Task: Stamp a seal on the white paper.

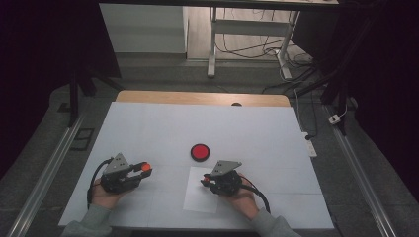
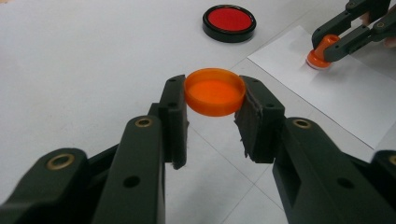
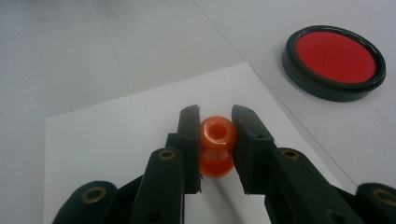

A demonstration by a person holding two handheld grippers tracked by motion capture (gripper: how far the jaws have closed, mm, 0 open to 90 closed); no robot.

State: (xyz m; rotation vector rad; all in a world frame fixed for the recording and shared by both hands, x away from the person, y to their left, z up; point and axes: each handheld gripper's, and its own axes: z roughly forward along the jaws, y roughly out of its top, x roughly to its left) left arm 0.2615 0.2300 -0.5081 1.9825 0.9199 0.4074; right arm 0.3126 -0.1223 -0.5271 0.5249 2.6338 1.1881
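Here the left gripper (image 2: 212, 121) clamps an orange cap (image 2: 215, 91) between its pads, held just above the white table (image 1: 148, 133). The right gripper (image 3: 215, 135) is closed on an orange stamp (image 3: 217, 144), which stands on the sheet of paper (image 3: 116, 140), apparently pressed to it. The red ink pad (image 1: 200, 152) lies just beyond the sheet.
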